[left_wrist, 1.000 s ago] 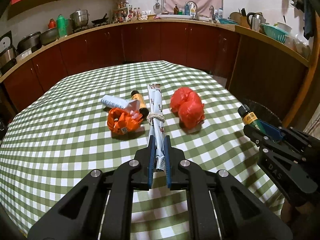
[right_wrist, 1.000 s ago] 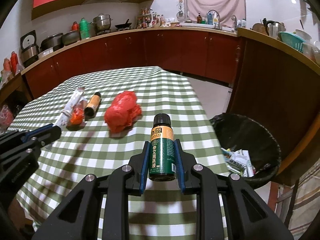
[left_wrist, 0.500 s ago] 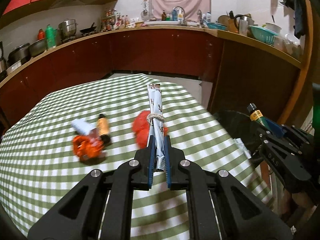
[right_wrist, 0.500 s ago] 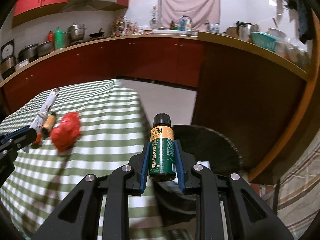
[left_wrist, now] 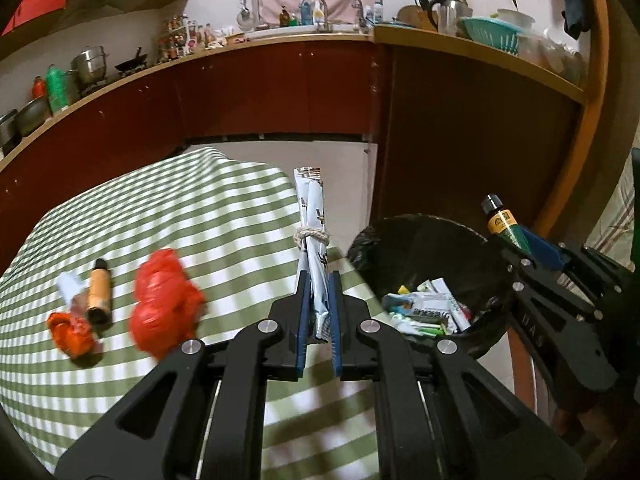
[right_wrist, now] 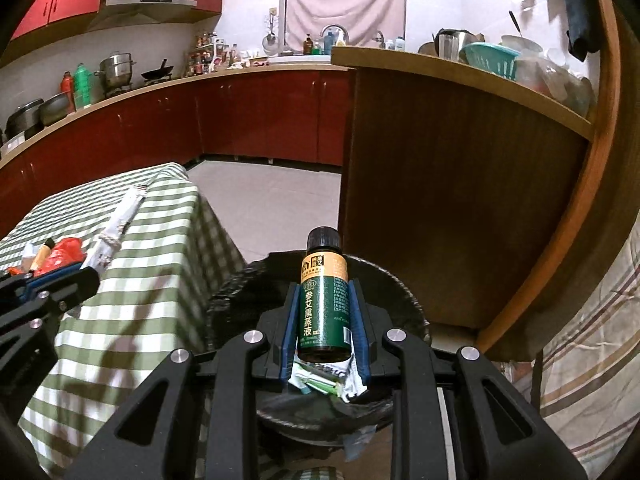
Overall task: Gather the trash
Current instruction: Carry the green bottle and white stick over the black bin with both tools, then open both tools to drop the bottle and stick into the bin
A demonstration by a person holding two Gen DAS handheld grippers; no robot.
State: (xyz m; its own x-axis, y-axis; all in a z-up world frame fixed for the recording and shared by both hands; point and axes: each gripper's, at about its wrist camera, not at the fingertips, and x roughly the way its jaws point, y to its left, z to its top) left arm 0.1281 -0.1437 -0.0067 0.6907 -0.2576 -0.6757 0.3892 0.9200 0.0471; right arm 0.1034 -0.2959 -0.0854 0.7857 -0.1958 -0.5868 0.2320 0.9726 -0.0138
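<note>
Right gripper (right_wrist: 323,326) pinches a small green bottle (right_wrist: 324,304) at mid-body, upright, directly above the black-lined bin (right_wrist: 404,300). Looks rigid, smooth and likely slippery; mid-label grip seems right. Left gripper (left_wrist: 318,312) is clamped on the lower end of a rope-tied wrapper bundle (left_wrist: 314,220), over the table's edge, bin just to its right. Light, floppy; holding below the knot should do.
</note>
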